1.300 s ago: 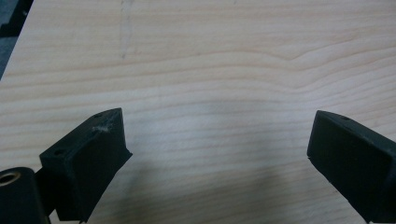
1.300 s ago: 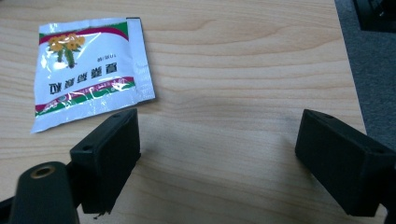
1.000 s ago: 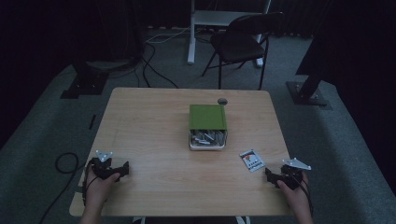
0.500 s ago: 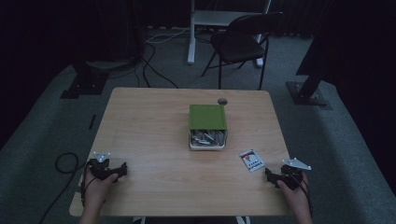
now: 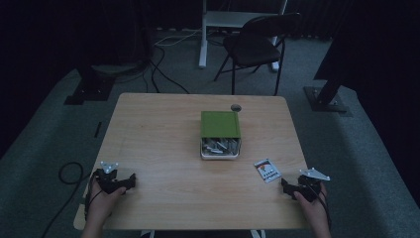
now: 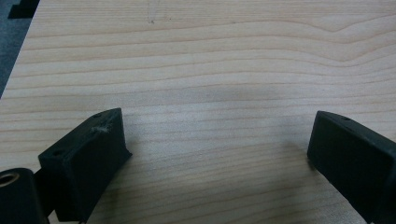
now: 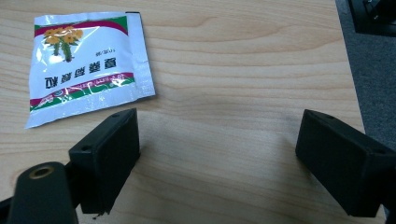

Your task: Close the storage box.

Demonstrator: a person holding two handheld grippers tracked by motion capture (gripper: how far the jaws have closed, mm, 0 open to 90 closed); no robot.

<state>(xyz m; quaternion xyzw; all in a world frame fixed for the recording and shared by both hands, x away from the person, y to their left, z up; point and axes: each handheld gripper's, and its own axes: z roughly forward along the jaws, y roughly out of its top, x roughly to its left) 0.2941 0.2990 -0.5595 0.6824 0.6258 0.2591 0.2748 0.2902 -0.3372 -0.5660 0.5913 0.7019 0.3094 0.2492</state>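
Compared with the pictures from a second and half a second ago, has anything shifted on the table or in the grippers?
The left gripper has slid slightly toward the table's near-left corner, jaws open and empty. Unchanged: the right gripper rests open near the small white printed sachet, not touching it, and the green-lidded box of packets sits mid-table on the light wooden table.

A white sachet with red and green bands and a yellow flower print lies flat just ahead-left of the right tongs, untouched.
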